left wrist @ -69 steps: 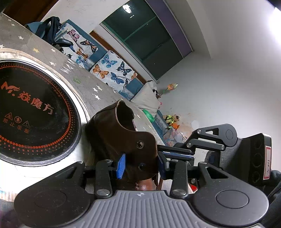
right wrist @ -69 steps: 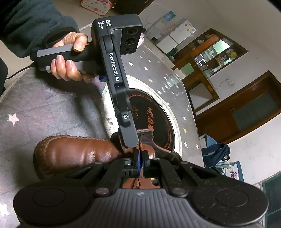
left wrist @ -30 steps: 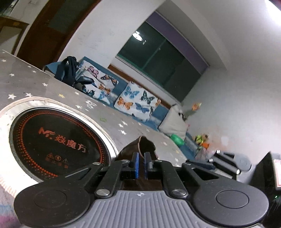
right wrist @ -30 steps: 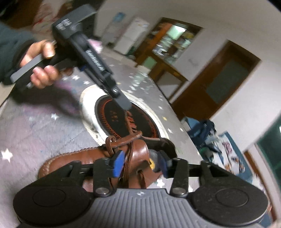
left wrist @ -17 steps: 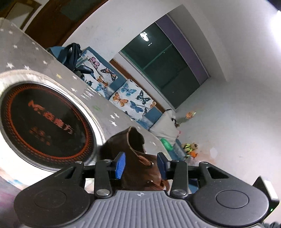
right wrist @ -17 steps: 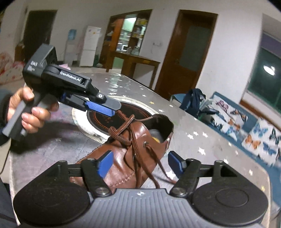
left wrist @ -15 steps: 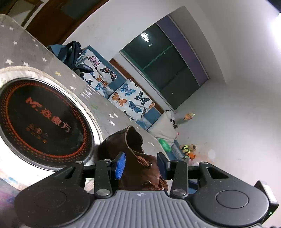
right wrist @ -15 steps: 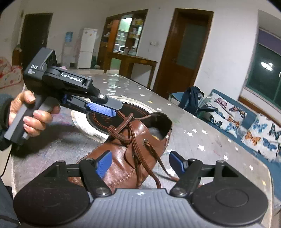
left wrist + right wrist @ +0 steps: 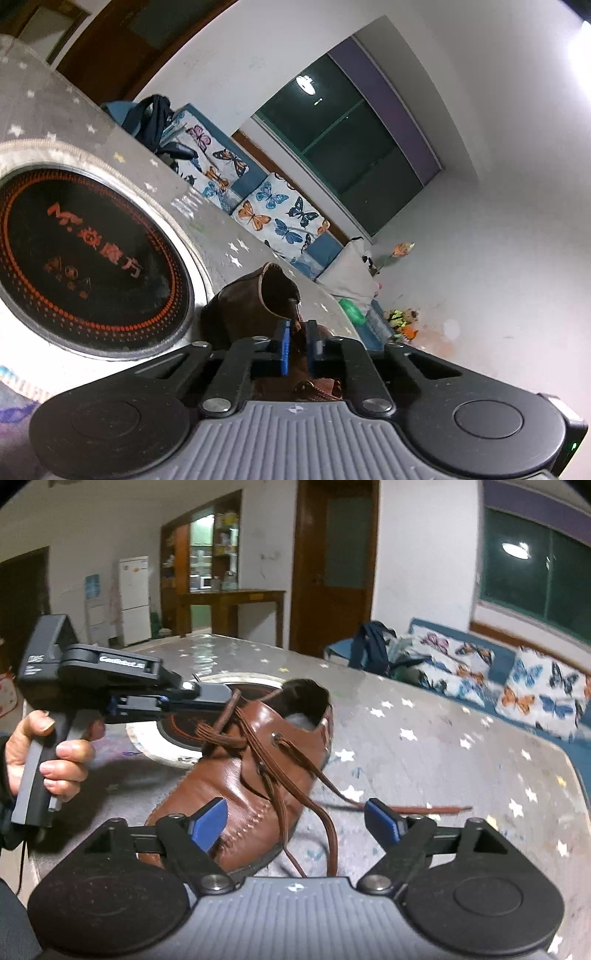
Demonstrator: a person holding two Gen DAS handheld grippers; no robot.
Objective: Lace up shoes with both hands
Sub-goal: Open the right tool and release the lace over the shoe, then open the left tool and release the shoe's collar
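Observation:
A brown leather shoe (image 9: 255,775) lies on the star-patterned table (image 9: 461,775), heel away from me. Its brown laces (image 9: 295,771) cross the tongue; one loose end (image 9: 436,808) trails right across the table. My left gripper (image 9: 225,698) comes in from the left and is shut on a lace strand above the tongue. In the left wrist view the left gripper (image 9: 297,345) is nearly shut at the shoe's collar (image 9: 266,295). My right gripper (image 9: 299,821) is open and empty, its blue pads (image 9: 210,821) either side of the shoe's front.
A round black induction plate (image 9: 81,251) with orange print is set in the table behind the shoe. A butterfly-print sofa (image 9: 517,686) with a dark bag (image 9: 373,646) runs along the table's far side. The table's right edge (image 9: 576,775) is close.
My left gripper has closed from open onto a lace strand at the shoe's collar. My right gripper has pulled back a little and stays open. The shoe lies where it was.

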